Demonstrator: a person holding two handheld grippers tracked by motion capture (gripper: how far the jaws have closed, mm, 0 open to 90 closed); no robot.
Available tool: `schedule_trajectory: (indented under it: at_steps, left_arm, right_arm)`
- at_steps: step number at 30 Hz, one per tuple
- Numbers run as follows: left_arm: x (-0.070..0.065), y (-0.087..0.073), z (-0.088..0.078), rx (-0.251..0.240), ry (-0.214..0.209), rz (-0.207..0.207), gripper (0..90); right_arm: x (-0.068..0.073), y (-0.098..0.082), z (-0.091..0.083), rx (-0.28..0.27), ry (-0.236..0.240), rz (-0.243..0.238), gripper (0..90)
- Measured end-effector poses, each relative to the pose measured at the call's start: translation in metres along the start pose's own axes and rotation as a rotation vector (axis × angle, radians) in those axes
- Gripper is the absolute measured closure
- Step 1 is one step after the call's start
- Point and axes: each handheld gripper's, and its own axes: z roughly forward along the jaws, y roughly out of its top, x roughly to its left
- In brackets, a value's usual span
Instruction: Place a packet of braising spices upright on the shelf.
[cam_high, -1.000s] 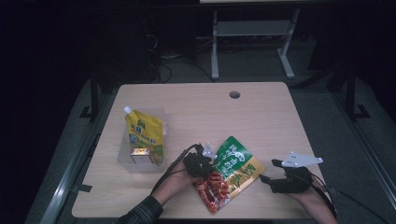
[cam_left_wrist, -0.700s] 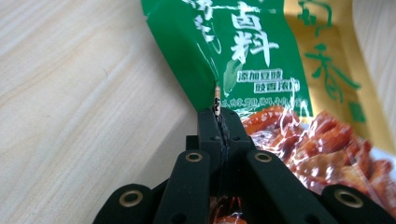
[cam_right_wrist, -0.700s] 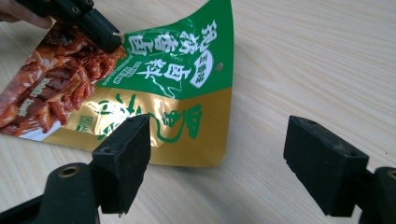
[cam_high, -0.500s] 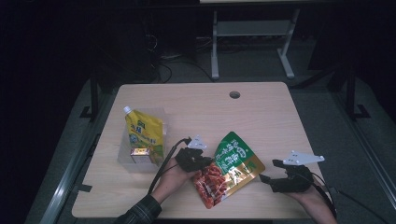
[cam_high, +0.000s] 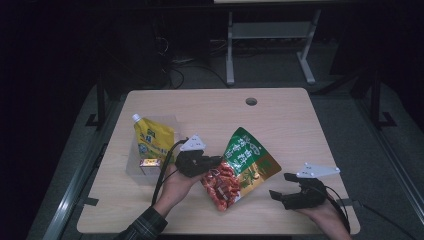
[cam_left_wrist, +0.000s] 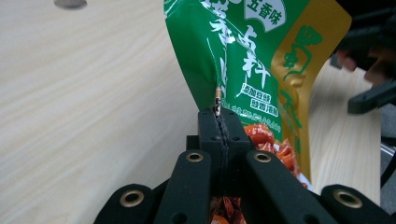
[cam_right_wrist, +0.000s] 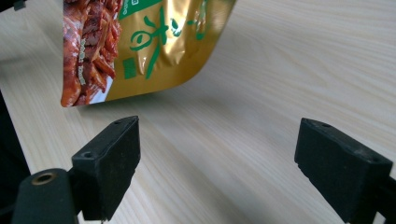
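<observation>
Left claw clamped on the side edge of a green, gold and red snack pouch, held tilted over the near middle of the wooden table. Right claw spread wide, holding nothing, low over the table's near right, just beside the pouch's lower corner. Yellow spouted pouch standing in a clear bin at the left.

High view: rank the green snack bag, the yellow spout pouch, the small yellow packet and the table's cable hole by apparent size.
Largest to smallest:
1. Green snack bag
2. Yellow spout pouch
3. Small yellow packet and cable hole look alike, so I won't rank them.
</observation>
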Motion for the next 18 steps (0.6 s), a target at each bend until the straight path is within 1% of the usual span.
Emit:
schedule_trajectory:
  at_steps: [2,5,9,11,13,15,18]
  left_arm:
    - [-0.001,0.002,-0.003,-0.02,-0.003,-0.006,90.0]
    - [-0.001,0.005,-0.007,-0.038,-0.001,-0.005,90.0]
    - [-0.001,0.006,-0.01,-0.051,-0.005,-0.014,90.0]
    - [-0.001,0.006,-0.01,-0.053,-0.007,-0.014,90.0]
    - [-0.001,0.006,-0.011,-0.056,-0.006,-0.013,90.0]
    - [-0.001,0.006,-0.011,-0.057,-0.007,-0.012,90.0]
    - [-0.001,0.006,-0.011,-0.062,-0.009,-0.019,90.0]
  right_arm:
    - [0.002,0.002,0.003,-0.02,0.006,0.003,15.6]
    - [0.003,0.006,0.009,-0.054,0.051,0.019,18.3]
    - [0.01,0.014,0.017,-0.11,0.106,0.016,20.5]
    - [0.014,0.019,0.021,-0.146,0.105,0.011,18.2]
    - [0.015,0.022,0.026,-0.169,0.1,0.02,18.3]
    - [0.013,0.025,0.031,-0.193,0.119,0.034,22.6]
    - [0.012,0.028,0.039,-0.216,0.152,0.042,31.3]
